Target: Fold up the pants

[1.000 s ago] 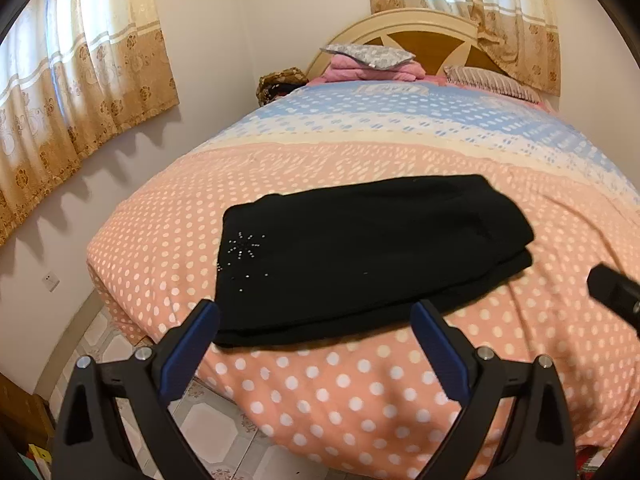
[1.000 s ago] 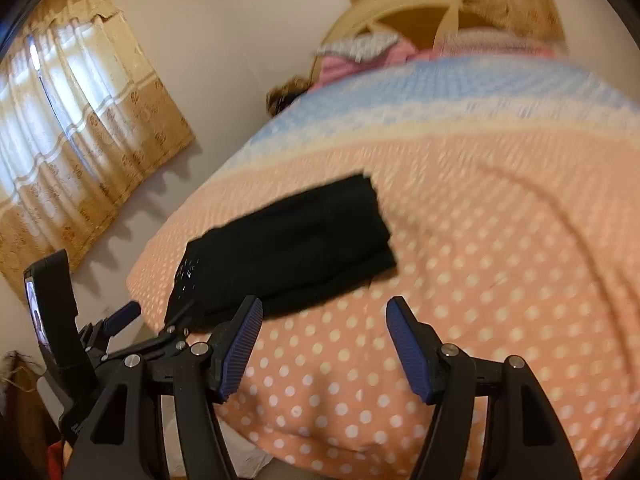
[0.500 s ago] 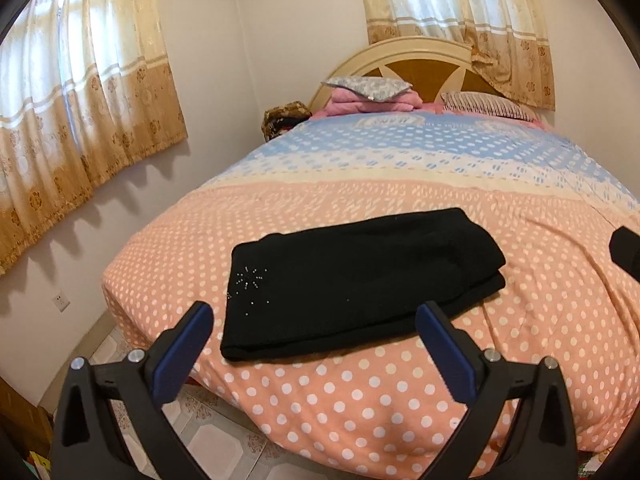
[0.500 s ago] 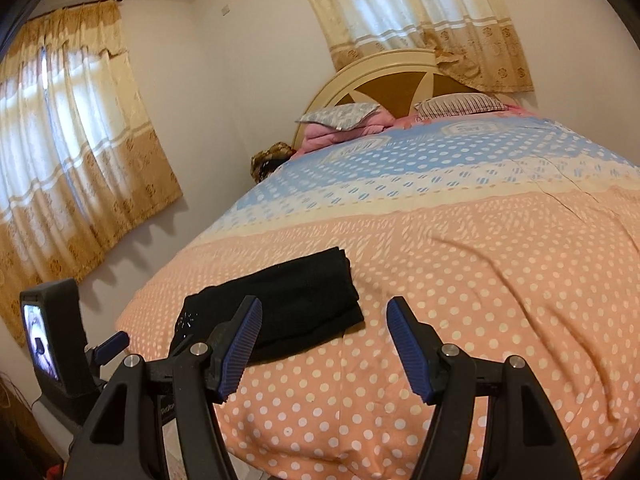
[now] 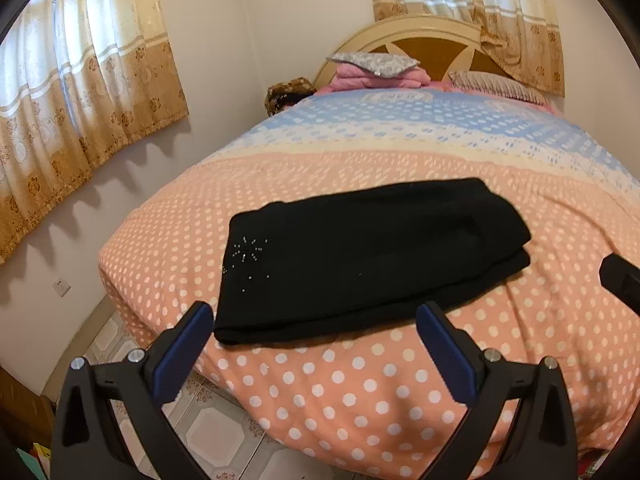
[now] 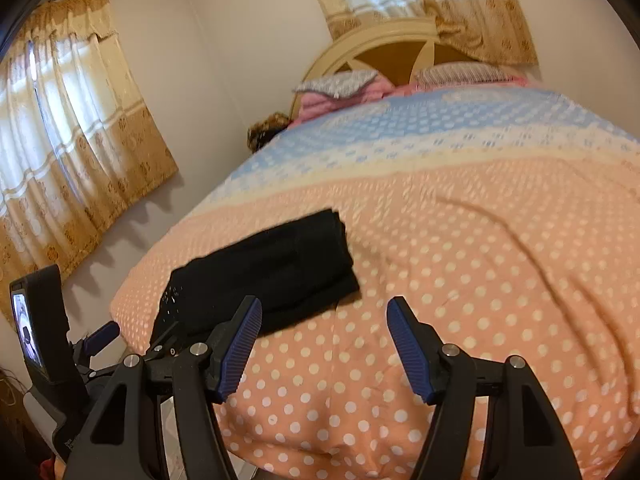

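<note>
Black pants [image 5: 368, 252] lie folded in a flat rectangle on the peach polka-dot bedspread [image 5: 320, 376], near the foot edge of the bed. A small sparkly pattern sits at their left end. My left gripper [image 5: 312, 344] is open and empty, just short of the pants' near edge. In the right wrist view the pants [image 6: 272, 268] lie left of centre. My right gripper [image 6: 324, 340] is open and empty, over the bedspread [image 6: 460, 280] right of the pants. The left gripper's tool [image 6: 96, 340] shows at the lower left there.
The bed has a wooden headboard [image 5: 432, 40] with pillows and folded pink bedding [image 5: 376, 72] at the far end. Curtains [image 5: 72, 92] hang on the left wall. Tiled floor [image 5: 224, 432] lies below the bed's foot edge.
Half a second ago both grippers had pulled back and up from the bed. Now they have come closer and lower again. The pants have not moved. Both grippers stayed open.
</note>
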A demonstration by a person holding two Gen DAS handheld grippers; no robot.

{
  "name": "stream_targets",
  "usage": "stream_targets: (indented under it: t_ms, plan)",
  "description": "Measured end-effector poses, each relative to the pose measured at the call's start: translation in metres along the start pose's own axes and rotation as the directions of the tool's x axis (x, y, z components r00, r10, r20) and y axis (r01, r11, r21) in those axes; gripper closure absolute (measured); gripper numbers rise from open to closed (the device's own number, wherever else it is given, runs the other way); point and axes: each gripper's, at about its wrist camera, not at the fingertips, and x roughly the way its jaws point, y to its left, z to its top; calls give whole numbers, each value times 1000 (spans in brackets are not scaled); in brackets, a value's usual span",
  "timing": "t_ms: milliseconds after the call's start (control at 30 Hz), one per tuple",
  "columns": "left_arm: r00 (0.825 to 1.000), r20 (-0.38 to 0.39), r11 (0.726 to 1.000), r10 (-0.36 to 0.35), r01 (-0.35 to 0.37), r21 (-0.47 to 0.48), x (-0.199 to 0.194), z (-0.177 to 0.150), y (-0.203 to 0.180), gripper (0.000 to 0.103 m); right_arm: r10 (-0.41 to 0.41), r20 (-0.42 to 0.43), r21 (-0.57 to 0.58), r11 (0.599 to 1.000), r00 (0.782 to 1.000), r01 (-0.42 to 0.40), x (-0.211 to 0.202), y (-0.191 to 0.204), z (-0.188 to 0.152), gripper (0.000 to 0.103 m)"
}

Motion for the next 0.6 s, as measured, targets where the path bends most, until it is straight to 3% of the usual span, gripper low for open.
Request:
stream_targets:
  t_ms: [467, 600]
  plan:
    - [997, -71, 999, 39, -41, -36, 23, -5, 16, 0, -9, -91, -30, 1000, 996, 6, 39, 3, -3, 36]
    - [996, -76, 998, 46, -49, -41, 25, -5, 18, 0, 3, -107, 13, 1000, 994, -2, 43, -2, -5, 36]
